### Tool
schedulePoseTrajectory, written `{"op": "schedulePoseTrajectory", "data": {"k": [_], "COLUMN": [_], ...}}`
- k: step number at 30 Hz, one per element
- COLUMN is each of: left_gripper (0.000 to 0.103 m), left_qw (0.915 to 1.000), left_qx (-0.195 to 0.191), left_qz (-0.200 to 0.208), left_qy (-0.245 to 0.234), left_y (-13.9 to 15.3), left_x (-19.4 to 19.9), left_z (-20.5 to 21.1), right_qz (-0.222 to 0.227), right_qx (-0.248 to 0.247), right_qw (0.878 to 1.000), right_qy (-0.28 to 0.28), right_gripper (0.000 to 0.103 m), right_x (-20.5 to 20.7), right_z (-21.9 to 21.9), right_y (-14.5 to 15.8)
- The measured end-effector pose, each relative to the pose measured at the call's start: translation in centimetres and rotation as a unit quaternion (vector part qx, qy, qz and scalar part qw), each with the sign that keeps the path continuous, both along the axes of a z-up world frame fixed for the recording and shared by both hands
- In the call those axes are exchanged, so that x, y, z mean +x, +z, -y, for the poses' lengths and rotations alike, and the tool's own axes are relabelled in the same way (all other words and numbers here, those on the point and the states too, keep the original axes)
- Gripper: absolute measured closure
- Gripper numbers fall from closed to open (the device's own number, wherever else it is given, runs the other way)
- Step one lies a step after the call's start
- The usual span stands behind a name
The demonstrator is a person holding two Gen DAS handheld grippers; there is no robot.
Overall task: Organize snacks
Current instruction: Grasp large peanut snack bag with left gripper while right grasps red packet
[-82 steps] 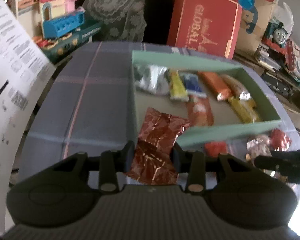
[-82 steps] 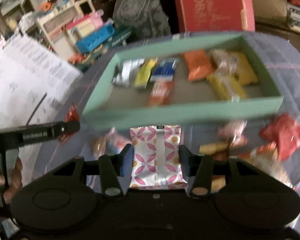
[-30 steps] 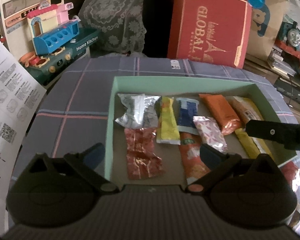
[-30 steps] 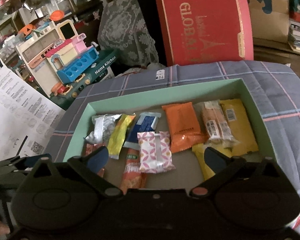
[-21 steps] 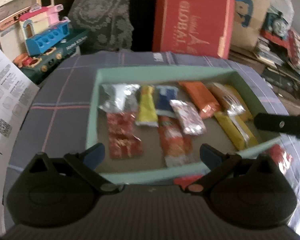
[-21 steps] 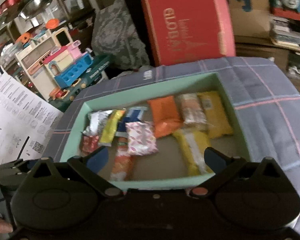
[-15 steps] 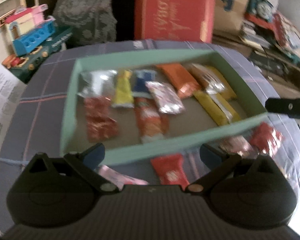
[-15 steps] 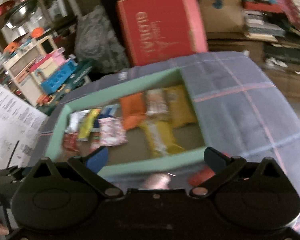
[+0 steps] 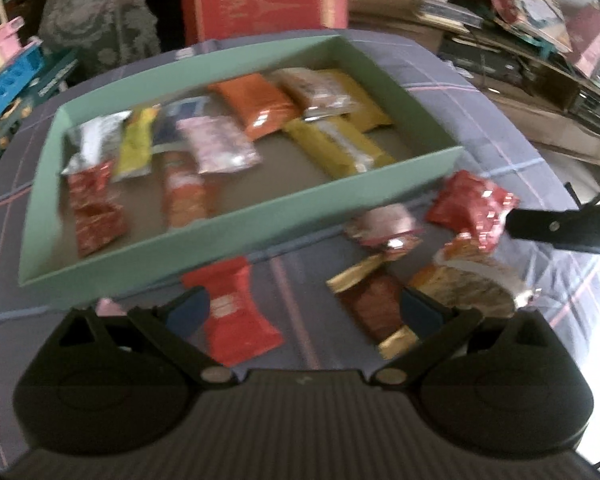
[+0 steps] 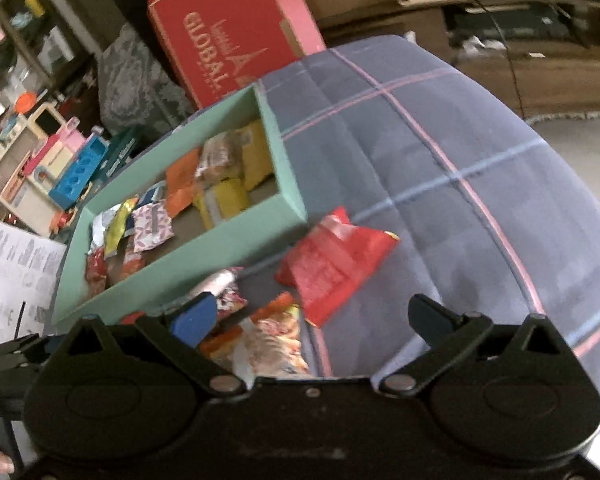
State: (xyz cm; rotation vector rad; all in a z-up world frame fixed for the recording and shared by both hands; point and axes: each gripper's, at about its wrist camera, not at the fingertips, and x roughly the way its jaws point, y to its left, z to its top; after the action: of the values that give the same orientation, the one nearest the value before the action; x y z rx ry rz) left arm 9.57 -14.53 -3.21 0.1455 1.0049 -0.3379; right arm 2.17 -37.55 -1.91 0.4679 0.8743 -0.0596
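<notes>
A cluttered room surrounds the desk [image 10: 440, 168], which wears a grey-blue cloth crossed by pink and blue lines. Behind it a big red cardboard box [image 10: 228, 36] leans beside a grey patterned fabric [image 10: 136, 88]. Off to one side stands a pastel toy kitchen set [image 10: 40, 160], with printed white paper sheets [image 10: 8, 272] near it. On the other side, low wooden shelves [image 9: 532, 60] hold stacked books and boxes. The floor [image 10: 580, 148] is pale, and bright light glares in at the right edge of the left wrist view.
</notes>
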Motion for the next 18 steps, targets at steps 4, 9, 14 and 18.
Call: {"op": "schedulePoseTrajectory", "data": {"k": [4, 9, 14, 18], "left_gripper": [0.0, 0.0, 0.0, 0.0], "left_qw": [0.9996, 0.9987, 0.9975, 0.997], "left_qx": [-0.01, -0.02, 0.007, 0.005], "left_qz": [-0.005, -0.01, -0.002, -0.005], "left_qy": [-0.024, -0.046, -0.07, -0.077], "left_y": [0.2, -0.1, -1.7, -2.8], "left_x": [0.0, 0.1, -0.3, -0.6], "left_z": [2.9, 7.0, 9.6, 8.8], "right_qz": [0.001, 0.006, 0.007, 0.008], "right_qx": [-0.003, 0.001, -0.001, -0.004], "right_qw": [1.0, 0.999, 0.999, 0.999], "right_qy": [-0.017, -0.032, -0.039, -0.033], "right_gripper": [0.0, 0.0, 0.0, 0.0], "right_x": [-1.0, -2.1, -2.0, -1.1], "right_z": [1.6, 3.3, 4.3, 4.4], "right_y": [-0.1, 0.0, -0.2, -0.4]}}
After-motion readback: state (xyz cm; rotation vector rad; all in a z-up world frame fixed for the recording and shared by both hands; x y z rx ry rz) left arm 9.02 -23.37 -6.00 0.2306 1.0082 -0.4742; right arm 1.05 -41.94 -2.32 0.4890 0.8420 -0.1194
